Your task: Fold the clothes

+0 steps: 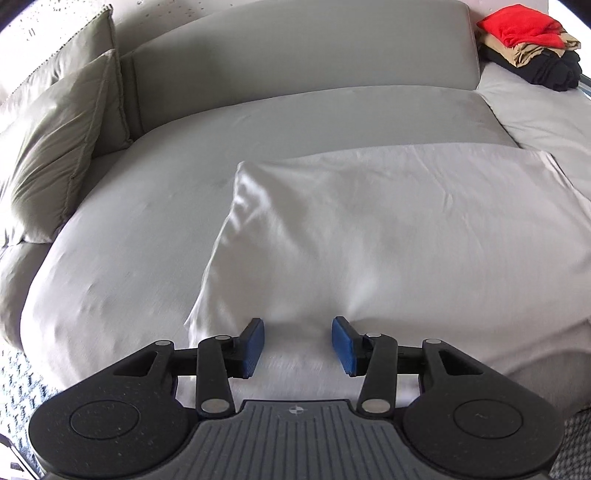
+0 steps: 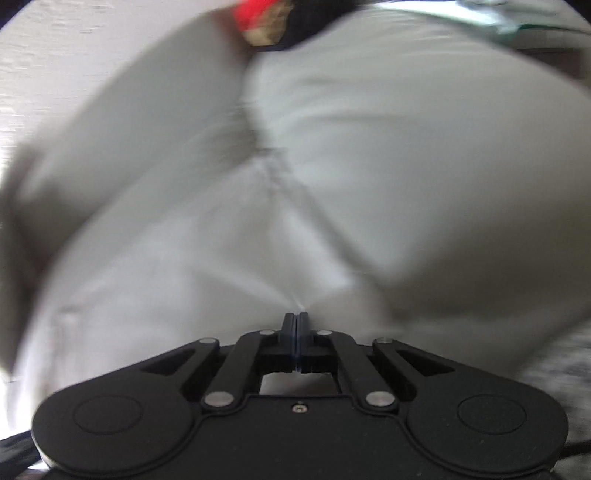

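The left gripper (image 1: 298, 346) hangs wide open, holding nothing, over the near edge of a white cloth (image 1: 388, 229) spread on the bed (image 1: 122, 236). The right gripper (image 2: 295, 332) is pressed closed; the blur hides whether it pinches cloth. Folded clothes (image 1: 532, 44) sit far right.

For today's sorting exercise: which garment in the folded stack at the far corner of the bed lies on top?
The red garment lies on top. Beneath it sits a tan piece, and a black one is at the bottom, on the bed.
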Motion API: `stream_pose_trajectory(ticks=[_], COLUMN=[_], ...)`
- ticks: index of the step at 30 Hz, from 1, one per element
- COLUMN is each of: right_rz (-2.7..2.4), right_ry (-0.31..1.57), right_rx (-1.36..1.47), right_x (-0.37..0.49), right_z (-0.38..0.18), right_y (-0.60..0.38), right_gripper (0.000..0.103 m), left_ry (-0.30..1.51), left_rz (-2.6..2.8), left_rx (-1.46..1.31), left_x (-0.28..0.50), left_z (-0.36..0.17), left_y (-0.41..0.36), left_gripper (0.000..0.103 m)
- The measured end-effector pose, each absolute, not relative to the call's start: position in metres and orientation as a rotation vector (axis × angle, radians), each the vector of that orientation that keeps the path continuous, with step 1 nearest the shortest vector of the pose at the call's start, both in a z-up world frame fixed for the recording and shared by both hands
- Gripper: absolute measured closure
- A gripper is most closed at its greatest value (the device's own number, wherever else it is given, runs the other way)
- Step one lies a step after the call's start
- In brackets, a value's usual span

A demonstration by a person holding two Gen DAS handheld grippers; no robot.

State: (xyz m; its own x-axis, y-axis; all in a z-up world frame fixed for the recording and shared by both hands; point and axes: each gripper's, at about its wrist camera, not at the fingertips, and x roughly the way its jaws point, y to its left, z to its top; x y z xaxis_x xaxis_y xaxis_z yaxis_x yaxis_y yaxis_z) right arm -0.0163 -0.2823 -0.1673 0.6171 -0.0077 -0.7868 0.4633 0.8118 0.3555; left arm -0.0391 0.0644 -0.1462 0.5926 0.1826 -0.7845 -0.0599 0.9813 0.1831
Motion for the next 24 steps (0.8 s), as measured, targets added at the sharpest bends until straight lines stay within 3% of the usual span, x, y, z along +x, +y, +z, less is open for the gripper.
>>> stream_pose_trajectory(ticks=[3,5,7,11,18,24], right_rz=[-0.303,-0.304,-0.256,-0.064,-0.011,0.031], right_ry=[0.880,0.842,0.782,0.749,0.773,0.772], right_rx=[0.621,0.642,0.710,0.984,1.218,1.341], right_x=[-0.038,-0.049,-0.057,-0.067,-0.063,-0.055], right_z=[-0.167,-0.159,-0.152,-0.156,-0.188,-0.219], right_y=[-0.301,-0.303,-0.305,-0.304,-0.294,-0.286], right_gripper=[0.103,0.089,0.071,0.059,0.059,0.067], left_ry=[0.942,0.943,0.940,0.921,0.922,0.928], left_rz=[0.169,0.176,0.151,0.098,0.056,0.030], left_rx=[0.148,0.130,0.065,-0.001,0.003,0.005], left_x=[-0.047,-0.052,-0.056,-0.063,-0.069,-0.074], left_z=[-0.143,-0.136,-0.131,-0.123,-0.126,-0.130], left_y=[0.070,0.069,0.069,0.062,0.044,0.035], left_gripper=[0.058,0.057,0.048,0.042,0.038,0.038])
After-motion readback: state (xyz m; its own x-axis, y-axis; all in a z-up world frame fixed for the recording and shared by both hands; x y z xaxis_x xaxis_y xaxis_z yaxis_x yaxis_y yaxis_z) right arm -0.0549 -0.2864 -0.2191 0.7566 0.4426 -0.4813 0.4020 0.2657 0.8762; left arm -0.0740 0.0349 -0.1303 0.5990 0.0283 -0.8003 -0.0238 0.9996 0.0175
